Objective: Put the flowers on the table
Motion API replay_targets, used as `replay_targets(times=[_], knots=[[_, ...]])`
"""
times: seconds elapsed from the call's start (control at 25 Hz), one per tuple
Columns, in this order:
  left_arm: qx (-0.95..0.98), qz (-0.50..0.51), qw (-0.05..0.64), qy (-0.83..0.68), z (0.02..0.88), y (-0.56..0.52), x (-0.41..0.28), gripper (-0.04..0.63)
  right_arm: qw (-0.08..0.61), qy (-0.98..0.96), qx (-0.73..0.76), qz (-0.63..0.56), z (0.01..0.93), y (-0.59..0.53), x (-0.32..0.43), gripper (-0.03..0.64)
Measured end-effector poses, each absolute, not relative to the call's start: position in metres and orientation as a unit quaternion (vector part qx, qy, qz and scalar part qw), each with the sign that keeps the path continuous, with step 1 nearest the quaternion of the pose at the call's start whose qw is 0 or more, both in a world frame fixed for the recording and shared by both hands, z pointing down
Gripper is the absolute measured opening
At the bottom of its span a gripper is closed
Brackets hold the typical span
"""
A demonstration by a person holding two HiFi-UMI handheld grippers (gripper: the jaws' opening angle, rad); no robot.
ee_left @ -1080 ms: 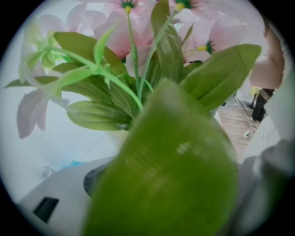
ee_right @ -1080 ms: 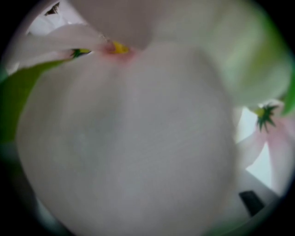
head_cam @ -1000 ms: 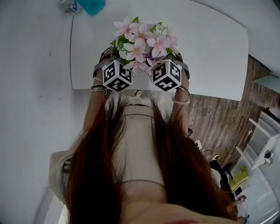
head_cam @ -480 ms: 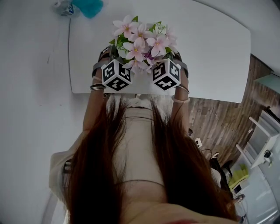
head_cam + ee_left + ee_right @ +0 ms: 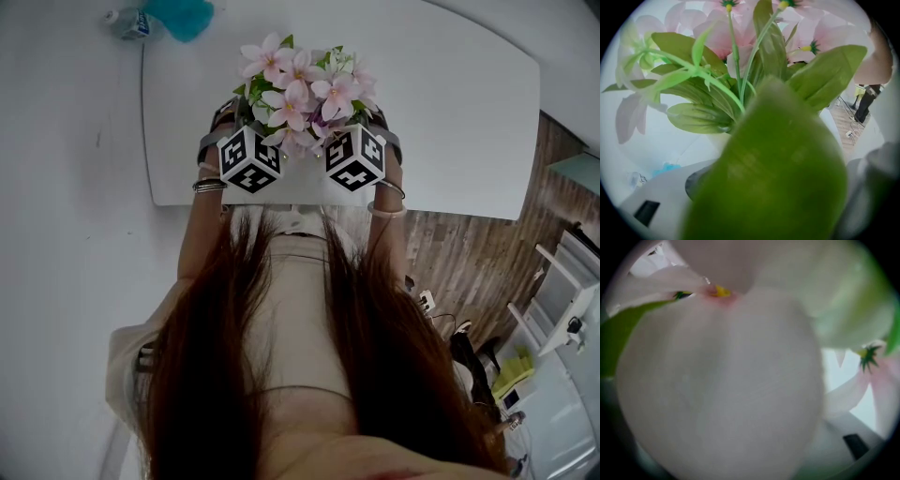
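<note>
A bunch of pink flowers with green leaves is held up between my two grippers, over the near edge of the white table. The left gripper is at the bunch's left side and the right gripper at its right. Blossoms hide both pairs of jaws in the head view. A big green leaf fills the left gripper view in front of the jaws, with stems and pink flowers behind it. In the right gripper view a pale petal blocks almost everything.
A teal object and a small plastic bottle lie at the table's far left corner. Wooden floor shows to the right of the table, with white furniture further right. Long hair fills the lower head view.
The flowers and both grippers have stayed almost where they were in the view; the table has shifted slightly left under them.
</note>
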State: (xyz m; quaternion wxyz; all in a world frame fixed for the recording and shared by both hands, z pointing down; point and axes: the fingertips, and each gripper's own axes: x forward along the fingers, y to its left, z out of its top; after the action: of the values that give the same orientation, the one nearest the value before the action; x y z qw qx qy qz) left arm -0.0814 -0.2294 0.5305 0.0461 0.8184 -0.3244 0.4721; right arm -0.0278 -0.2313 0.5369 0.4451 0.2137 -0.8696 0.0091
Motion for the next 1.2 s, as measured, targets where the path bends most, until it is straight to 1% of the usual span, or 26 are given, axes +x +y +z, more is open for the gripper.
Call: replay_targets(times=[1.2], knots=[[0.810, 0.502, 0.079, -0.294, 0.576, -0.244, -0.096, 0.335, 0.458, -0.866, 0.193, 0.050, 0.582, -0.244, -0.043, 0.350]])
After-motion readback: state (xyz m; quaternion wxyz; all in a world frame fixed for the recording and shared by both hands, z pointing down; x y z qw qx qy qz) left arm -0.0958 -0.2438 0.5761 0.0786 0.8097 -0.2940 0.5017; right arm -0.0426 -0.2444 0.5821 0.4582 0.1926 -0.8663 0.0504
